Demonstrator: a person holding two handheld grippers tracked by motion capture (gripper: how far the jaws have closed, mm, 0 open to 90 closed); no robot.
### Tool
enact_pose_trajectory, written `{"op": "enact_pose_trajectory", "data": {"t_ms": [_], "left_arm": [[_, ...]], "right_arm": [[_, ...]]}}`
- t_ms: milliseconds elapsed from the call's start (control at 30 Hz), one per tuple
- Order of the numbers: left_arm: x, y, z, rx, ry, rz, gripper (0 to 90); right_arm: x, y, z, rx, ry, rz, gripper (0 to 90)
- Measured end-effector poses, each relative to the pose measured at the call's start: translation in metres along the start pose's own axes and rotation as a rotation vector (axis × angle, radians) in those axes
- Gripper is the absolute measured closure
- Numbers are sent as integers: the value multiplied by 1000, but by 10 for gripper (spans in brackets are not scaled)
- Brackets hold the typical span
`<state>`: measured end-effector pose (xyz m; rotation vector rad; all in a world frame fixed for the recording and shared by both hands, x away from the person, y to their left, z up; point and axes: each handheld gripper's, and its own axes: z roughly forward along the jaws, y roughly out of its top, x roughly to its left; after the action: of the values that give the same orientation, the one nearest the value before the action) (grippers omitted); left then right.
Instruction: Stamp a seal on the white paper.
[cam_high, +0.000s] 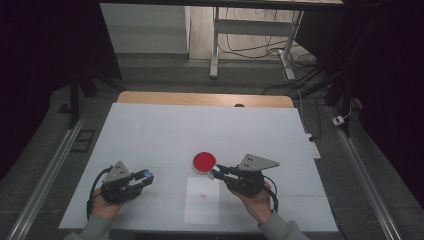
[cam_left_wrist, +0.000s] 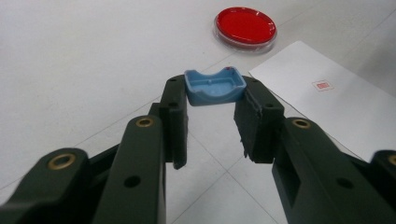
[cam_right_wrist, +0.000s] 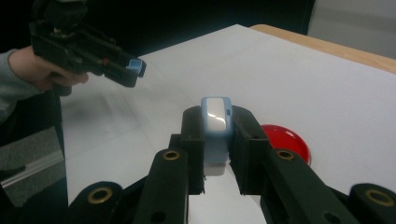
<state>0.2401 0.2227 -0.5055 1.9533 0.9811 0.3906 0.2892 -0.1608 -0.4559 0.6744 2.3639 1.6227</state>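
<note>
My left gripper (cam_high: 146, 176) is shut on a small blue cap (cam_left_wrist: 215, 87), a shallow open shell held by its two sides at the jaw tips. It hovers over the white table at front left. Between the jaws of my right gripper (cam_high: 216, 172), which is shut on it, stands a blue stamp body with a white face (cam_right_wrist: 216, 128). This gripper is just right of a round red dish (cam_high: 204, 161) and points left toward it. In the right gripper view, the left gripper (cam_right_wrist: 134, 67) with the blue cap shows farther off.
A white sheet of paper (cam_high: 202, 200) with a small red stamp mark (cam_left_wrist: 322, 85) lies in front of the red dish (cam_left_wrist: 245, 25). The white table cover (cam_high: 165, 130) ends at a wooden edge (cam_high: 205, 98) at the back. Desk legs and cables stand beyond it.
</note>
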Motion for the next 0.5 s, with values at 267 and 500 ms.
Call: {"op": "enact_pose_trajectory", "data": {"t_ms": [267,500], "left_arm": [[0,0,1,2,-3,0,650],[0,0,1,-1,-5,2,650]], "right_arm": [[-4,3,-6,-26,-12,7,755],[-4,3,-7,-35,-13,10,755]]}}
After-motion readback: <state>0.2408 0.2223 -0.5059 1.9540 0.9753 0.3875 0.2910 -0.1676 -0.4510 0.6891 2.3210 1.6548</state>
